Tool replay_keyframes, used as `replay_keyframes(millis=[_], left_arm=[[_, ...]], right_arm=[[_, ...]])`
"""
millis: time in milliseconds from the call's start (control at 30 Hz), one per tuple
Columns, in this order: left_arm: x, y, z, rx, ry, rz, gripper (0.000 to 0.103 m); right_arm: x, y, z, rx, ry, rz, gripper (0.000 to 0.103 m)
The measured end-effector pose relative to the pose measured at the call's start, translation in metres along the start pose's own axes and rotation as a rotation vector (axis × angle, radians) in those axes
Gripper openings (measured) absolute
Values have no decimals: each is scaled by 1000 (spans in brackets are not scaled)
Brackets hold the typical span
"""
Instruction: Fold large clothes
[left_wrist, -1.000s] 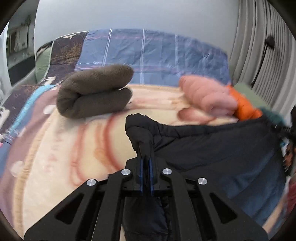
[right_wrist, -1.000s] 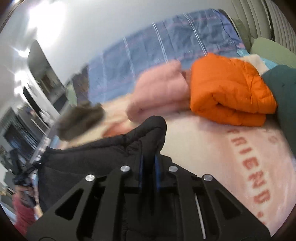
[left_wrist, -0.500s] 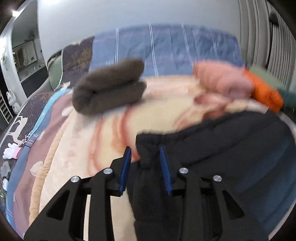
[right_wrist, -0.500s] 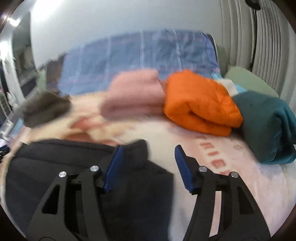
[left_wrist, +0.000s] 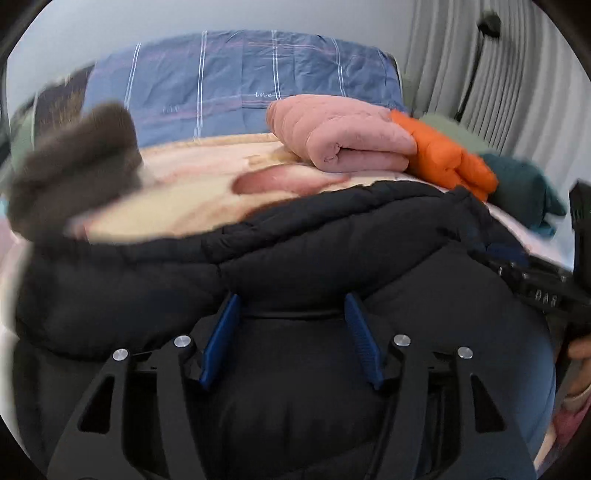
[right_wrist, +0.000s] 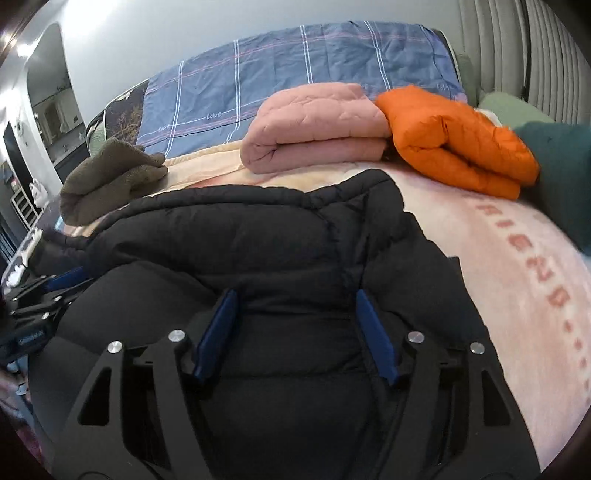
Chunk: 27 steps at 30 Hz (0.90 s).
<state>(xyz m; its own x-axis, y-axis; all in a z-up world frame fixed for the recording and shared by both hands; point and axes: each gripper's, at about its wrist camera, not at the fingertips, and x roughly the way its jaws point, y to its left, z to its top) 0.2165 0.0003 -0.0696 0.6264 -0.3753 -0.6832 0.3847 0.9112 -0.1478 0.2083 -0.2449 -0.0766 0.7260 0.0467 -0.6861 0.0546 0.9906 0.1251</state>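
Left gripper (left_wrist: 291, 334): jaws spread wide, holding nothing; black puffer jacket (left_wrist: 295, 258) lies directly beneath and ahead of the blue pads.
Right gripper (right_wrist: 295, 332): jaws likewise apart and empty, poised over the same jacket (right_wrist: 266, 236).
Jacket: spread on the pink blanket (right_wrist: 517, 266), near edge of the bed.
Middle distance: brown fleece (right_wrist: 110, 177) at left; pink quilted roll (right_wrist: 314, 133), orange jacket (right_wrist: 458, 144) and teal garment (right_wrist: 561, 173), folded in a row.
Background: blue plaid sheet (right_wrist: 295, 70).
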Motion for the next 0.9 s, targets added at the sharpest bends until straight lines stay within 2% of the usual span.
replay_keyframes(millis=[200, 633, 900], left_arm=[[2, 1, -9, -1, -5, 7, 61], [6, 9, -12, -27, -19, -28, 64], [13, 2, -12, 13, 11, 18, 64]], right_arm=[[13, 7, -1, -36, 19, -11, 70], [30, 4, -7, -40, 48, 18, 73], [34, 10, -12, -64, 57, -14, 73]])
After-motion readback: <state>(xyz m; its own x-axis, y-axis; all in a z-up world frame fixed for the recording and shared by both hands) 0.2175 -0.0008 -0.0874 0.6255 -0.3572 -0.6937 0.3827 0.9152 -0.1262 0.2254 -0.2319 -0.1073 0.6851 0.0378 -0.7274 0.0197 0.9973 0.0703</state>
